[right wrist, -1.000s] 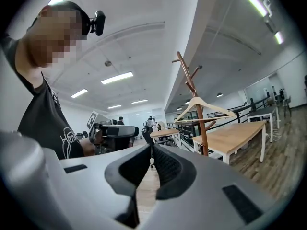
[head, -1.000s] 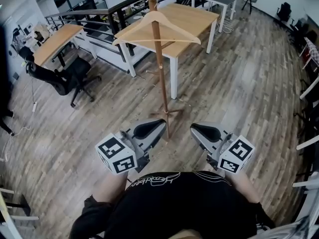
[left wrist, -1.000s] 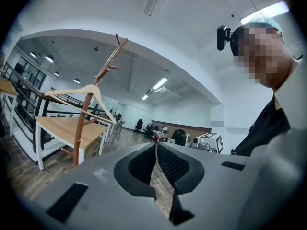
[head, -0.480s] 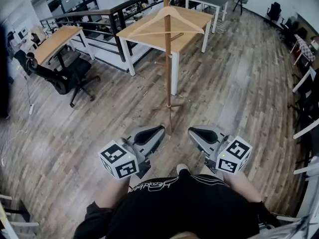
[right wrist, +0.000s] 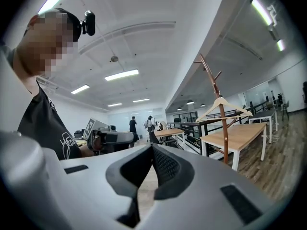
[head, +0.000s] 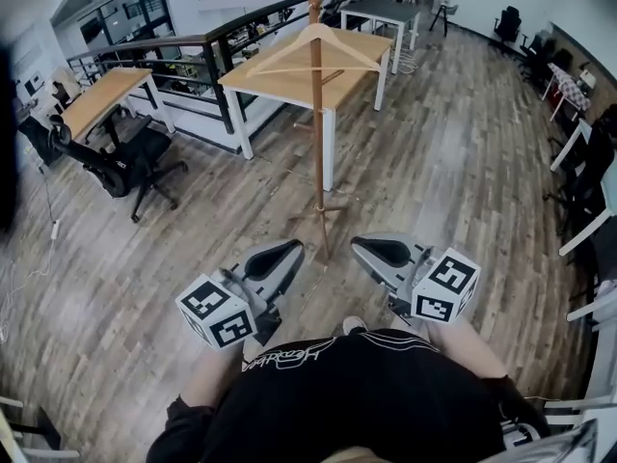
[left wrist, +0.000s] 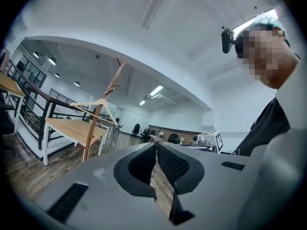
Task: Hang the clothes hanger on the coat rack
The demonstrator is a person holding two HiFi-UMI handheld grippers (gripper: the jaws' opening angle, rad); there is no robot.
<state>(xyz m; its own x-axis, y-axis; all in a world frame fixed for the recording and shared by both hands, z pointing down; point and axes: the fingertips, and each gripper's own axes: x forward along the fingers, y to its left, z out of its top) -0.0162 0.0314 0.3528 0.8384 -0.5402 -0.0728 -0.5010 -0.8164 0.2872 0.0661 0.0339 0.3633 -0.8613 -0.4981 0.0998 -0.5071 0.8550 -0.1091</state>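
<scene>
A light wooden clothes hanger (head: 347, 48) hangs on the brown wooden coat rack (head: 317, 133), which stands on the wood floor ahead of me. Both grippers are held low by my body, well short of the rack's foot. My left gripper (head: 289, 249) is shut and holds nothing. My right gripper (head: 364, 247) is also shut and empty. In the left gripper view the hanger (left wrist: 86, 104) and rack (left wrist: 91, 133) show far off at the left, beyond the shut jaws of that gripper (left wrist: 156, 145). In the right gripper view the hanger (right wrist: 235, 107) and rack (right wrist: 223, 138) stand at the right, past that gripper (right wrist: 152, 147).
A light wooden table (head: 280, 85) stands just behind the rack, and a black railing (head: 193, 46) runs past it. At the left are a black office chair (head: 120, 157) and another wooden desk (head: 96, 99). More desks line the right wall.
The rack with the hanger has drawn farther away in the head view. Both grippers have come back with my body, staying low and side by side.
</scene>
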